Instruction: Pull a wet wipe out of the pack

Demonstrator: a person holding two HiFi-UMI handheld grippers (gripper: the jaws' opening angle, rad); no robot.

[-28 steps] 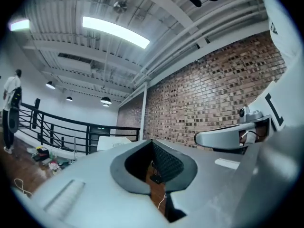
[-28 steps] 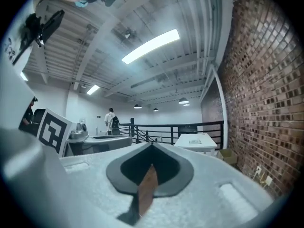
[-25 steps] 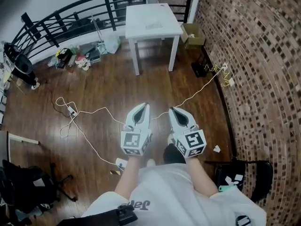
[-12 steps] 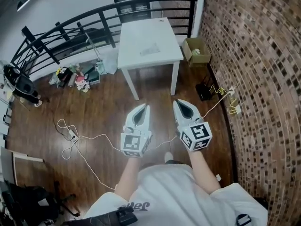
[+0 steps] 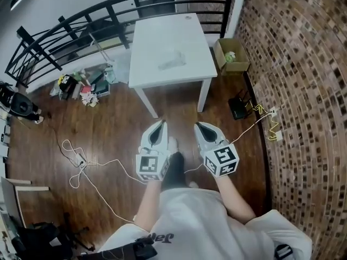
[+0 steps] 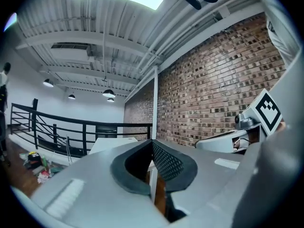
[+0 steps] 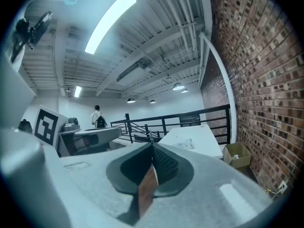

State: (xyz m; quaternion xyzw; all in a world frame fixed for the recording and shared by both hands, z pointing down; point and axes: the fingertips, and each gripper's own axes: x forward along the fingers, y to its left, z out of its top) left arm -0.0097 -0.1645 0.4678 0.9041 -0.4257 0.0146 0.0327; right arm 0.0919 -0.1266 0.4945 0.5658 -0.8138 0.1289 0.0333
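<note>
A see-through wet wipe pack [image 5: 171, 60] lies flat near the middle of the white table [image 5: 187, 37] ahead of me; in the right gripper view the pack [image 7: 184, 144] is small and far off. My left gripper [image 5: 161, 123] and right gripper [image 5: 198, 127] are held side by side over the wooden floor, well short of the table's near edge, both pointing toward it. Each has its jaws together with nothing between them. In the left gripper view the table [image 6: 111, 144] shows beyond the shut tips, and the right gripper [image 6: 228, 139] is at the right.
A brick wall [image 5: 303, 91] runs along the right and a black railing [image 5: 81, 20] stands behind the table. An open cardboard box [image 5: 231, 56] sits at the table's right. Cables [image 5: 81, 161] trail over the floor, clutter [image 5: 81, 85] lies by the railing, and a person [image 7: 97, 117] stands far off.
The person has walked toward the table: it is larger and closer in the head view. Both grippers moved forward together and stayed shut.
</note>
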